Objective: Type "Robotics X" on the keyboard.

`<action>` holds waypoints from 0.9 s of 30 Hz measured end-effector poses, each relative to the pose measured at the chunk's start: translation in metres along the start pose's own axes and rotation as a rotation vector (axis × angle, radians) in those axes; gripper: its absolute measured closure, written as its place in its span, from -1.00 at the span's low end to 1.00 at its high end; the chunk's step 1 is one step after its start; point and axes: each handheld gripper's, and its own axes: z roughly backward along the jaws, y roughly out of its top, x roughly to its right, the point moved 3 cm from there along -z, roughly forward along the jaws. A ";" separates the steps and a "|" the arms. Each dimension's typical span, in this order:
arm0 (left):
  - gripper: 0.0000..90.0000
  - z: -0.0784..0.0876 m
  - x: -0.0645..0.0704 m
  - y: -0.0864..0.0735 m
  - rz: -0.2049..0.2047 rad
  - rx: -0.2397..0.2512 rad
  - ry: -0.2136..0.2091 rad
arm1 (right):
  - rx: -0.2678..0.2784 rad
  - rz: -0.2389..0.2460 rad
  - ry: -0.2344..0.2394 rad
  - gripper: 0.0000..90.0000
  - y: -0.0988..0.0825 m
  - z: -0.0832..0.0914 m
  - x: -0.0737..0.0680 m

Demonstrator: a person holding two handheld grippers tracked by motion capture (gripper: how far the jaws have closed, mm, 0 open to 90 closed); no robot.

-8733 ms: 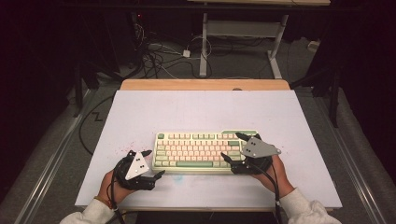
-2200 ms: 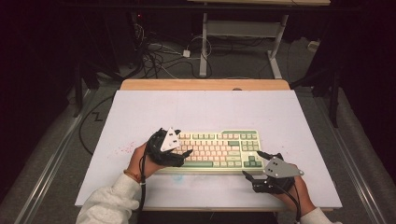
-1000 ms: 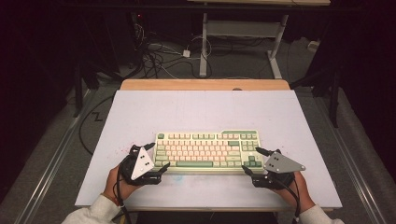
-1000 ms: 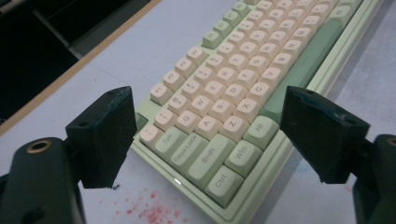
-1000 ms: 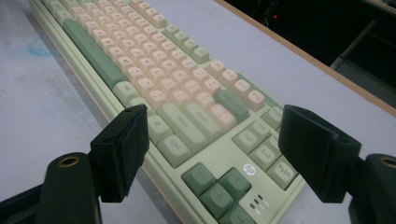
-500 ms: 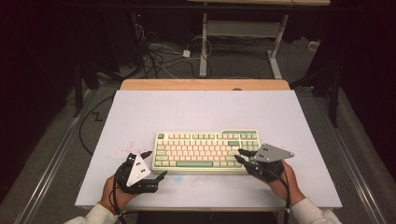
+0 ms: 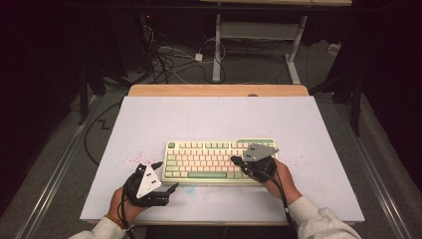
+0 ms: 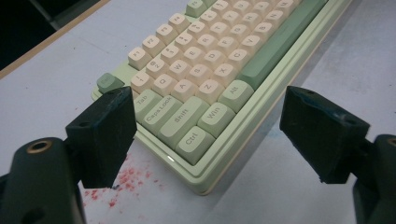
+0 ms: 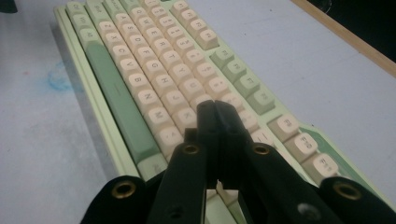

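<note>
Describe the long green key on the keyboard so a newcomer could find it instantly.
On the white table lies a pale green keyboard with cream keys. Along its row nearest the person sits the space bar: one long, unmarked sage-green bar, far wider than any neighbouring key.

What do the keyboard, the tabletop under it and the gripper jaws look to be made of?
Keyboard: likely moulded plastic, matte cream and green keycaps with printed legends, slightly glossy pale green case.
Tabletop: a smooth, matte pale sheet, perhaps laminate or board, stained with red and blue specks; a wood-coloured strip edges the far side.
Left gripper jaws: matte black blocks, plastic or hard rubber; hard to tell.
</note>
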 end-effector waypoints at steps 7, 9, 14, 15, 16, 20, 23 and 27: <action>-0.60 0.000 0.001 0.000 -0.005 -0.004 -0.006 | -0.029 0.009 0.017 1.00 0.014 -0.023 -0.002; -0.60 0.000 0.002 0.001 -0.008 -0.004 -0.007 | -0.040 0.014 0.020 1.00 0.015 -0.029 -0.003; -0.60 -0.001 0.003 0.001 -0.013 -0.007 -0.014 | -0.073 0.020 0.016 1.00 0.016 -0.041 -0.005; -0.60 -0.001 0.003 0.001 -0.012 -0.006 -0.016 | -0.075 0.021 0.014 1.00 0.017 -0.042 -0.004; -0.60 -0.002 0.003 0.001 -0.014 -0.007 -0.015 | -0.078 0.016 0.010 1.00 0.017 -0.044 -0.004; -0.60 -0.002 0.004 0.001 -0.020 -0.013 -0.015 | -0.097 0.019 0.004 1.00 0.018 -0.049 -0.003; -0.60 -0.003 0.005 0.001 -0.021 -0.015 -0.021 | -0.108 0.019 0.001 1.00 0.018 -0.051 -0.002; -0.60 -0.003 0.006 0.002 -0.027 -0.019 -0.026 | -0.127 0.031 -0.008 1.00 0.018 -0.053 -0.002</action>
